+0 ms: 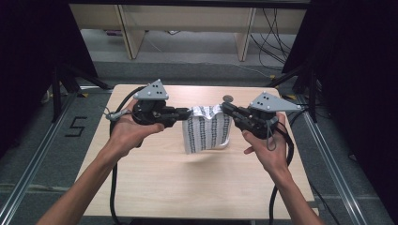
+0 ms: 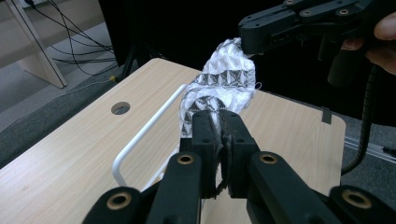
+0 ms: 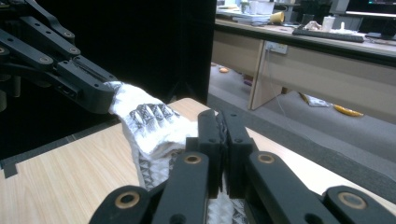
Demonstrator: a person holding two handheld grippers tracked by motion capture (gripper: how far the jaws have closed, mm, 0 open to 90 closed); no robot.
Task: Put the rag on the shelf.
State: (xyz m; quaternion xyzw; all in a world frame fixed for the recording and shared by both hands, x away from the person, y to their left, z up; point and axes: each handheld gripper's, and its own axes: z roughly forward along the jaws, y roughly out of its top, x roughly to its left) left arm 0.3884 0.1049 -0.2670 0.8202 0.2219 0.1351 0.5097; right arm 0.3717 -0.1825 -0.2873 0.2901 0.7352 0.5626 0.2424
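The left gripper [image 1: 187,113] and the right gripper [image 1: 225,108] each pinch a top corner of the patterned cloth [image 1: 206,133], which hangs between them above the worktop [image 1: 155,183]. If the hands pull apart too hard, a corner might slip out and the cloth would drop. A white wire rack [image 2: 140,135] sits just below and could catch it. A small hole [image 1: 228,98] lies behind.

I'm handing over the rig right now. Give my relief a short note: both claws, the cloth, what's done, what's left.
Left claw: shut on one top corner of the cloth.
Right claw: shut on the other top corner.
Cloth: white with dark pattern, hanging between the claws, lower edge at the table.
Done: both corners gripped, cloth raised.
Left: probably spreading or folding it; a white wire rail stands near the cloth.
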